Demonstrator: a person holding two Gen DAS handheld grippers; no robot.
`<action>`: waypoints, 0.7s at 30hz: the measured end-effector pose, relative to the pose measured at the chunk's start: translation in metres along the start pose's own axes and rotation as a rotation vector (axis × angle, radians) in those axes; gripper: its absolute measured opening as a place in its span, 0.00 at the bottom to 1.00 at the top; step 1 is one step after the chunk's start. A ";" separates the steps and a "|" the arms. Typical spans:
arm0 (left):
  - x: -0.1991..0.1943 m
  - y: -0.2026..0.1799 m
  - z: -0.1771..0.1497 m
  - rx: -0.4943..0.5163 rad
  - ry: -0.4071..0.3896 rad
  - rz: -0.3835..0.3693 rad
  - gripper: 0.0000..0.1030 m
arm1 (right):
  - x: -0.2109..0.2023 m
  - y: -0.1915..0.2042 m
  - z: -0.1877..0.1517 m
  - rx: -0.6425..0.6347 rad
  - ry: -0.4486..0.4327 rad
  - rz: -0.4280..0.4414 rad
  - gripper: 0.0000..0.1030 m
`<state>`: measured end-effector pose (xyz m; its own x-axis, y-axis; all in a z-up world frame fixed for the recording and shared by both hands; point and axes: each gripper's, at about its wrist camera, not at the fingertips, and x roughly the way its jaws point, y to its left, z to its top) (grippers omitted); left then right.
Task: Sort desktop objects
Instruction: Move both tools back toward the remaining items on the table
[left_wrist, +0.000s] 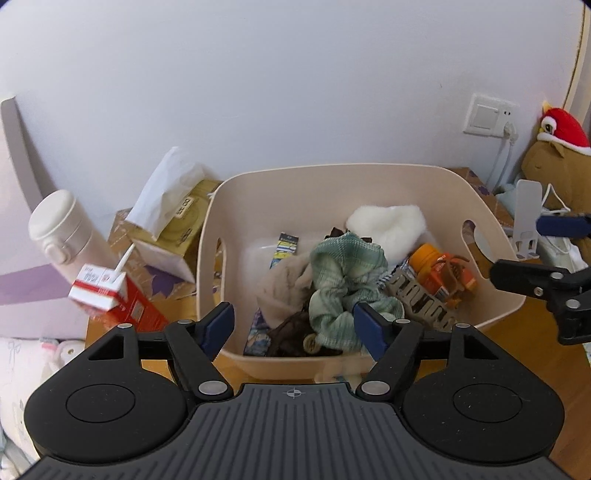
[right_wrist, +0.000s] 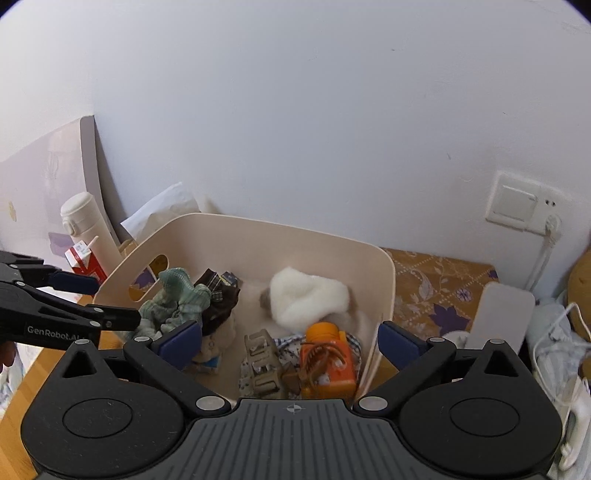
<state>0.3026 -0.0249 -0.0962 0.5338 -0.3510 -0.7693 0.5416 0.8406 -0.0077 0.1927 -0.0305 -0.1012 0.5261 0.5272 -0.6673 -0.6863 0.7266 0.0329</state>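
Beige plastic bin (left_wrist: 491, 295) with rounded corners and oval handle cut-outs sits on the wooden table (left_wrist: 546, 325), its far rim close to the white wall; a patterned brown cloth (right_wrist: 436, 291) covers the table between the bin's right side and the wall socket (right_wrist: 517, 206). Left gripper (left_wrist: 293, 325) hangs over the bin's near rim, jaws spread, nothing between the blue pads; a crumpled green knit cloth (left_wrist: 343, 284) lies just under it inside the bin. Right gripper (right_wrist: 290, 343) hangs over the bin's near right corner, jaws spread wide, empty; "GenRobot.AI" is readable on the left gripper's arm in the right wrist view. Bin contents, piled loosely: white fluffy item (right_wrist: 306, 299) toward the far side, orange bottle (right_wrist: 328, 354) with orange cap near the right wall, tan claw hair clip (left_wrist: 421, 302) beside it, beige cloth (left_wrist: 284, 284), dark brown fabric (left_wrist: 291, 332). Free room above the bin is open; the left edge of the table is crowded: red-and-white carton (left_wrist: 107, 291) with straw, tissue box (left_wrist: 177, 229), white flask (left_wrist: 62, 229), all outside the bin. Carton print is illegible.
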 end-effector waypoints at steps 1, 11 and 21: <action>-0.002 0.000 -0.001 -0.002 -0.002 0.003 0.71 | -0.003 -0.001 -0.002 0.007 0.001 0.003 1.00; -0.030 -0.002 -0.025 0.034 -0.043 0.061 0.71 | -0.032 -0.011 -0.019 0.064 0.016 0.055 1.00; -0.049 0.001 -0.072 0.057 0.000 0.091 0.71 | -0.055 -0.010 -0.057 0.020 0.086 0.089 1.00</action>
<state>0.2301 0.0225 -0.1049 0.5827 -0.2745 -0.7649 0.5273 0.8439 0.0988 0.1418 -0.0918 -0.1067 0.4175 0.5511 -0.7225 -0.7181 0.6873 0.1093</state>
